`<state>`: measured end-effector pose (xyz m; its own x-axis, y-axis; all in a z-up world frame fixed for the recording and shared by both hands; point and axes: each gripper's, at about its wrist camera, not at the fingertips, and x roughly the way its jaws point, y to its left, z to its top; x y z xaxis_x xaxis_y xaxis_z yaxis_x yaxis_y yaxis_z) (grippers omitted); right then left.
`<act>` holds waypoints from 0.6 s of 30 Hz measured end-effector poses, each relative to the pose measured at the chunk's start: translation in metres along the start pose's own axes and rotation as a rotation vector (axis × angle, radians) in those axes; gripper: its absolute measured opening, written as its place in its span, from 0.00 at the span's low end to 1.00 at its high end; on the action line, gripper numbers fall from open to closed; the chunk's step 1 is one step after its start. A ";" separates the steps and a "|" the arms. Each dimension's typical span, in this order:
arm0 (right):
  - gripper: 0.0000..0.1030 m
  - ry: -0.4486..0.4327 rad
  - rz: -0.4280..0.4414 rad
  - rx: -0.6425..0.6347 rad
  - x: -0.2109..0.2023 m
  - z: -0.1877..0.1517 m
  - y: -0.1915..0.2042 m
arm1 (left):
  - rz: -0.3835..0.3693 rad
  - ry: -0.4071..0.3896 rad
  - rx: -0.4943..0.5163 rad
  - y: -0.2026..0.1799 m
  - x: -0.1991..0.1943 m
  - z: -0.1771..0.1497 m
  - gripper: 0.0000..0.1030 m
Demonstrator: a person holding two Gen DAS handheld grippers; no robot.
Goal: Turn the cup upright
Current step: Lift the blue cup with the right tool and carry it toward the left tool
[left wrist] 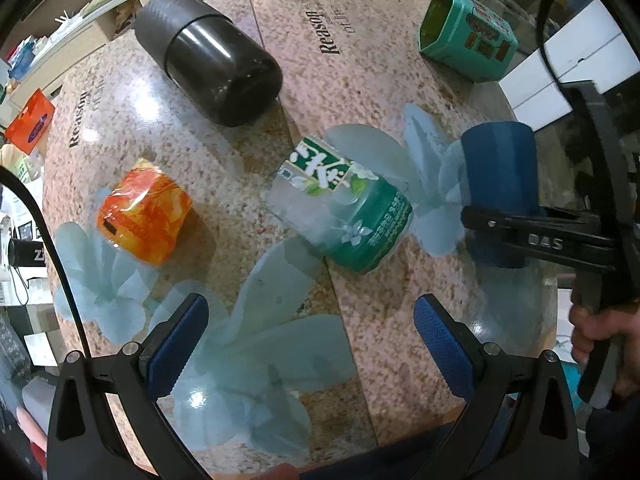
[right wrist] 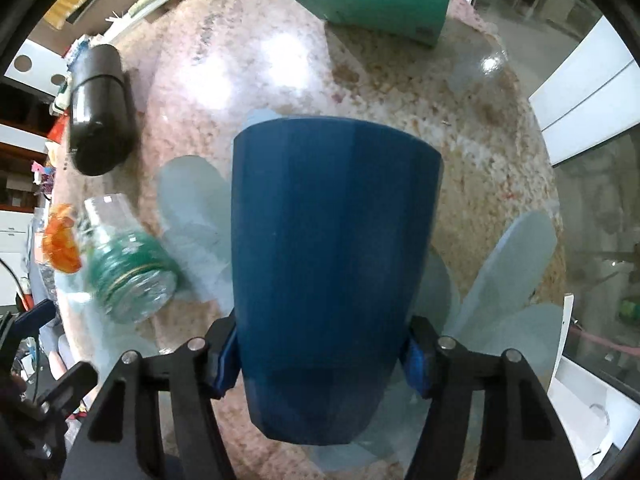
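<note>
The blue cup (right wrist: pixel 332 264) fills the right wrist view, its wider end pointing away from the camera. My right gripper (right wrist: pixel 322 356) is shut on it, blue pads pressing both sides near its narrow end. In the left wrist view the same cup (left wrist: pixel 500 176) stands at the table's right edge with the right gripper (left wrist: pixel 532 236) clamped across its lower part. I cannot tell which end is open. My left gripper (left wrist: pixel 312 344) is open and empty, above the near part of the table.
On the round speckled table (left wrist: pixel 360 80) lie a black flask (left wrist: pixel 208 60), an orange-wrapped pack (left wrist: pixel 144 212) and a green-labelled clear jar (left wrist: pixel 344 204). A teal box (left wrist: pixel 468 36) sits at the far right. Shelves and clutter surround the table.
</note>
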<state>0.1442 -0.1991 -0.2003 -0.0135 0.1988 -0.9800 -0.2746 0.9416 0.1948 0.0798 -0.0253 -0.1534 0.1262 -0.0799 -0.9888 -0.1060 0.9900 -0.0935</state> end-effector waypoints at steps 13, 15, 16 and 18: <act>0.60 -0.101 0.056 0.010 -0.072 -0.064 0.062 | 0.039 -0.048 0.065 0.032 -0.025 -0.030 1.00; 0.60 -0.103 0.058 0.003 -0.070 -0.073 0.072 | 0.034 -0.050 0.071 0.037 -0.026 -0.036 1.00; 0.60 -0.101 0.060 -0.002 -0.070 -0.081 0.080 | 0.031 -0.052 0.074 0.040 -0.026 -0.040 1.00; 0.60 -0.095 0.066 -0.014 -0.056 -0.085 0.089 | 0.021 -0.052 0.074 0.047 -0.026 -0.048 1.00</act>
<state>0.0387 -0.1492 -0.1313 0.0593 0.2862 -0.9563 -0.2898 0.9217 0.2578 0.0246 0.0175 -0.1376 0.1760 -0.0545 -0.9829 -0.0361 0.9974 -0.0618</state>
